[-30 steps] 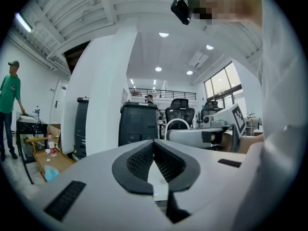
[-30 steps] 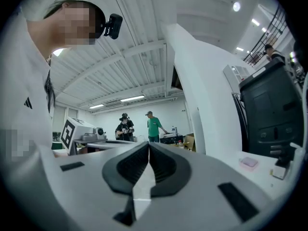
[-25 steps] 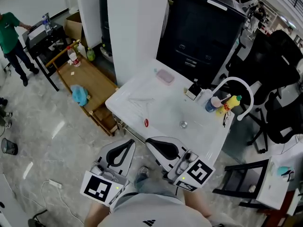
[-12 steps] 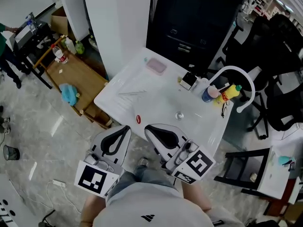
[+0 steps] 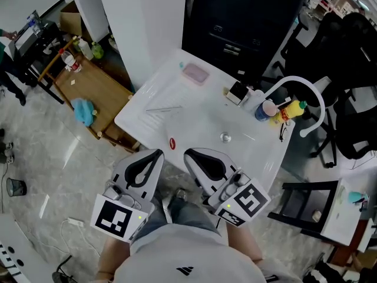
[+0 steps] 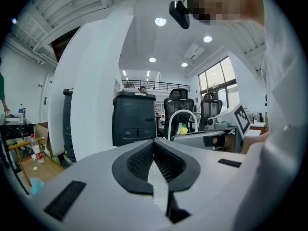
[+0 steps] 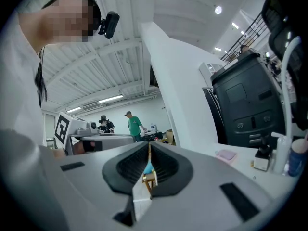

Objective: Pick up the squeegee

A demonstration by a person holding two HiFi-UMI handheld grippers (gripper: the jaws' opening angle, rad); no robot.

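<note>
We list a white worktop set in front of a tall black cabinet and beside a white pillar. On its left half lies a pale, thin bar that we take for the squeegee; it lies flat, touched by neither tool, and we cannot make out its handle. Toward the far corner we note a pink pad. Near the front edge sits a small red item, and further in a small round metal piece. Along the right side we count a small black-and-white box, a blue container with a pale cap and a yellow bottle with a green cap, all close together under a white curved hoop. The left tool is held just off the worktop's front edge, its jaws together and nothing between them. The right tool is held beside it at the same edge, jaws likewise closed and empty. Both tools are well apart from the squeegee. To the left, on the floor, we note a low wooden shelf carrying a blue cloth. Black office chairs stand to the right.
</note>
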